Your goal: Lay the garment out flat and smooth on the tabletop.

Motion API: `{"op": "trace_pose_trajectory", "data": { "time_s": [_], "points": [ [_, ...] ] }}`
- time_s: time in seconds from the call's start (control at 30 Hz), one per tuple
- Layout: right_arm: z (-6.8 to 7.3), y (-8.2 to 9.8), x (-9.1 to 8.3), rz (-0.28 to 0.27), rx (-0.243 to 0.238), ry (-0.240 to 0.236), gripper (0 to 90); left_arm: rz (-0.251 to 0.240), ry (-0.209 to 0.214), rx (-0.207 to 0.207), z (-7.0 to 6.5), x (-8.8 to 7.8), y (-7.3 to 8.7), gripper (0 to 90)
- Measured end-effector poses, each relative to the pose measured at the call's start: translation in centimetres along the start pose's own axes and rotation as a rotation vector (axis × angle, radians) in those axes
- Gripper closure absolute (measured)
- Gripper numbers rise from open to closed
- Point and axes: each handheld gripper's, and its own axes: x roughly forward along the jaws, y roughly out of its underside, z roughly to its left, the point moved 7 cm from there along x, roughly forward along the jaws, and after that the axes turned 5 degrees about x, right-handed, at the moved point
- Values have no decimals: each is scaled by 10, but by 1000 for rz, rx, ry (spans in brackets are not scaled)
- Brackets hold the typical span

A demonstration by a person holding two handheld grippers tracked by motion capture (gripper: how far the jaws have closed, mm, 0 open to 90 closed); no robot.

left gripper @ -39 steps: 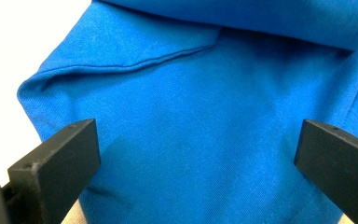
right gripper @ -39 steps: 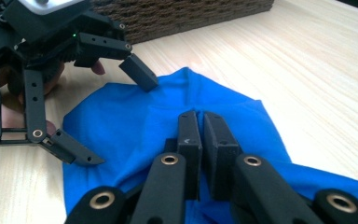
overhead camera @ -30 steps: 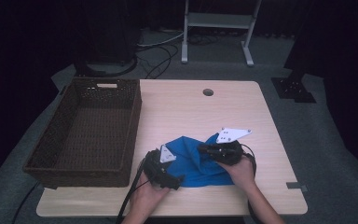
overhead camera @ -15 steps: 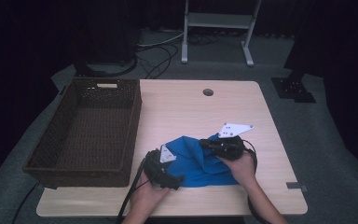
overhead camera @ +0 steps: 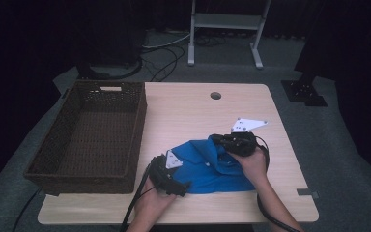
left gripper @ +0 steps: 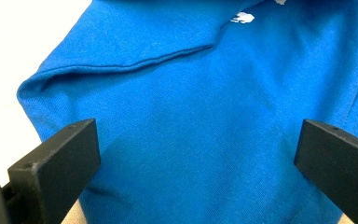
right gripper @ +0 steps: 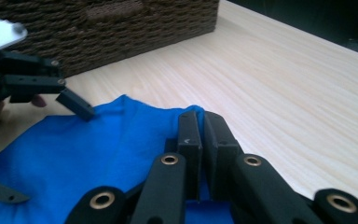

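Note:
A blue shirt (overhead camera: pixel 205 166) lies crumpled on the near part of the wooden table (overhead camera: pixel 183 111). My right gripper (overhead camera: pixel 216 139) is shut on a fold of the shirt at its far edge. In the right gripper view the jaws (right gripper: pixel 203 128) are pressed together with blue cloth (right gripper: pixel 98 144) pinched between them. My left gripper (overhead camera: pixel 179 186) stands open at the shirt's near left corner. Its two black jaws (left gripper: pixel 198 140) are spread wide over the blue fabric (left gripper: pixel 205 93), with nothing pinched. The right gripper view also catches the left gripper (right gripper: pixel 28 79) at the left.
A dark woven basket (overhead camera: pixel 96 133) sits on the left of the table, and its wall (right gripper: pixel 121 28) is close behind the shirt. A cable hole (overhead camera: pixel 215 95) lies near the far edge. Bare wood (right gripper: pixel 284 93) stretches to the right.
My right gripper has moved a little toward the far side of the table, taking the pinched fold of shirt with it. The left gripper has stayed put.

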Motion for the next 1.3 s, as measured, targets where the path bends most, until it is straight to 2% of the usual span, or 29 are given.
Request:
{"op": "trace_pose_trajectory", "data": {
  "time_s": [0.6, 1.3],
  "points": [
    [-33, -13, 5, -2, 23, 82, 860, -1, 0, -1, 0, 0, 0, 0],
    [-81, -10, 12, 25, 88, 180, 861, -1, 0, -1, 0, 0, 0, 0]
  ]
}}
